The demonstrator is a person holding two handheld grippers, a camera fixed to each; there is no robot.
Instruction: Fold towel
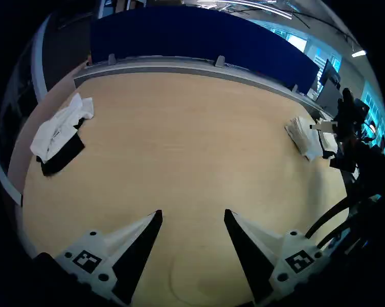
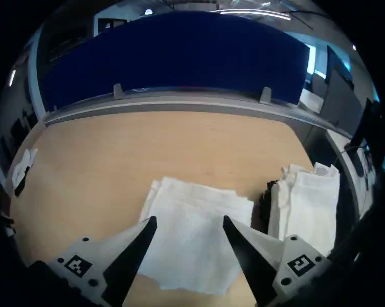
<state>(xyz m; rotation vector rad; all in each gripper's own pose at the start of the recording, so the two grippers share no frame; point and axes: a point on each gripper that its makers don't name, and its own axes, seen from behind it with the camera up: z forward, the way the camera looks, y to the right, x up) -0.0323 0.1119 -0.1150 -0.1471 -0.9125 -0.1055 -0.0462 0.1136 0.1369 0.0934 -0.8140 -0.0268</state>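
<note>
A folded white towel (image 2: 192, 240) lies flat on the wooden table (image 2: 141, 148) in the right gripper view. My right gripper (image 2: 188, 219) hovers just above it, open, with one finger over each side of the towel and neither pressing on it. In the left gripper view my left gripper (image 1: 192, 212) is open over bare tabletop (image 1: 192, 143), with nothing between its fingers.
A stack of folded white towels (image 2: 310, 210) with a dark cloth (image 2: 266, 202) beside it sits to the right of the towel; the stack (image 1: 306, 137) also appears far right. A white-and-black cloth heap (image 1: 59, 135) lies at the table's left. A blue divider (image 1: 202, 41) backs the table.
</note>
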